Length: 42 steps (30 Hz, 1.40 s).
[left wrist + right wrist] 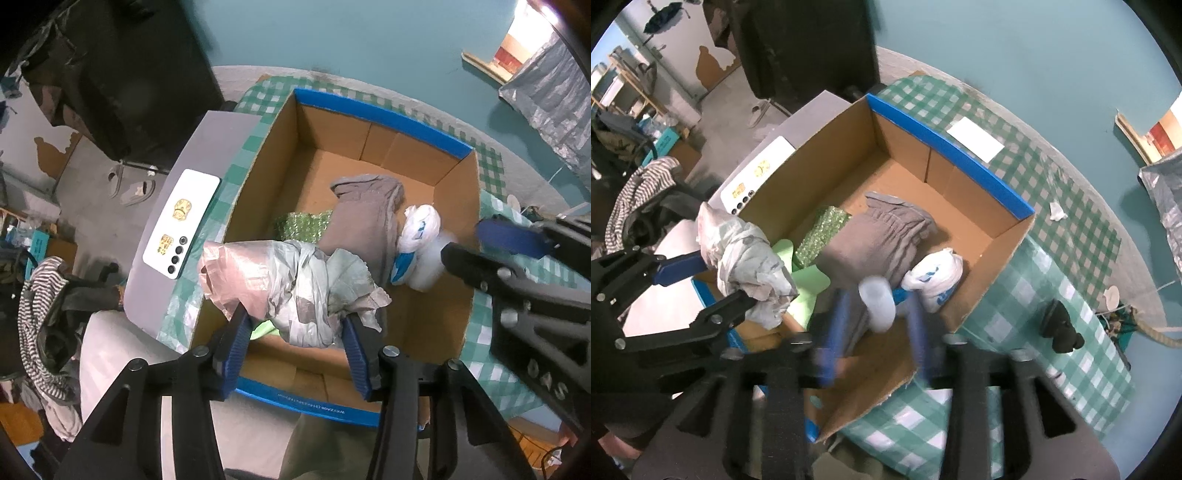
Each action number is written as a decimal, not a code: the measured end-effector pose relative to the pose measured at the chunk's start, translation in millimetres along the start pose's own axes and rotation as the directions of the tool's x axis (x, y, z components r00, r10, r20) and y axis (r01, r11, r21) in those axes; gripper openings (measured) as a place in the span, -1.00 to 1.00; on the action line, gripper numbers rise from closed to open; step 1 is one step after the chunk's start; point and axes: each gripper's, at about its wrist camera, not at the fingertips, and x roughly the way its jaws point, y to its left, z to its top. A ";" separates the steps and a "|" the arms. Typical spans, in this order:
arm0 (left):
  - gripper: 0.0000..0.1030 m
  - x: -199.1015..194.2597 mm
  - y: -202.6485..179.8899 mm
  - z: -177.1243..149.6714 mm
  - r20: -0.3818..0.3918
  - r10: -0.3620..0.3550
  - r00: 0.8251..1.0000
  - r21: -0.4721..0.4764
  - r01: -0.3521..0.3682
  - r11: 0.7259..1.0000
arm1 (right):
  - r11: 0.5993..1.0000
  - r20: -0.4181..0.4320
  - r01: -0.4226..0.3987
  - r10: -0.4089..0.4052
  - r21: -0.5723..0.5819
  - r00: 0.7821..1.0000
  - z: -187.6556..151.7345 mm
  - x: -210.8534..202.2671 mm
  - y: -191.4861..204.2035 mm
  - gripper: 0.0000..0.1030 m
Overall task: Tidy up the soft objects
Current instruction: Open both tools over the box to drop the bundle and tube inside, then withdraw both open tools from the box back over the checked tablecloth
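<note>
Crumpled bundle held over the cardboard box

The crumpled plastic-bag bundle sits clamped between the left gripper pads, above the cardboard box near edge; the right gripper jaws stand apart around a blurred white object.

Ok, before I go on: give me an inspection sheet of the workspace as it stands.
Surface: table with green checked cloth.
Job's things: open cardboard box holds a grey cloth, a green sequinned piece, a light green sheet and a white knotted bag. A crumpled plastic bundle hangs above the box's near edge.
Clutter: phone on a grey board; white card; paper scrap; dark object.
Grippers: left gripper shut on the bundle; right gripper open, a blurred pale thing between its fingers, grip unclear.
Cables: a rope at the table's edge.
Surroundings: teal wall, clothes pile, slippers on floor.
</note>
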 end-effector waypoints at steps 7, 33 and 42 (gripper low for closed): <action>0.18 -0.1 -4.3 -1.0 -0.020 0.033 0.999 0.005 -0.033 0.999 | 1.000 0.018 -0.001 0.001 0.026 1.000 -4.0 -8.2 -7.1 0.06; 0.34 -20.9 -49.6 0.7 0.003 0.057 0.998 0.066 -0.057 0.996 | 0.982 0.024 0.045 -0.050 0.183 0.998 -59.5 -38.8 -84.0 0.18; 0.34 -23.8 -78.1 1.6 0.004 0.045 0.999 0.115 -0.045 0.992 | 0.968 0.010 0.073 -0.078 0.241 0.997 -86.5 -46.2 -116.7 0.20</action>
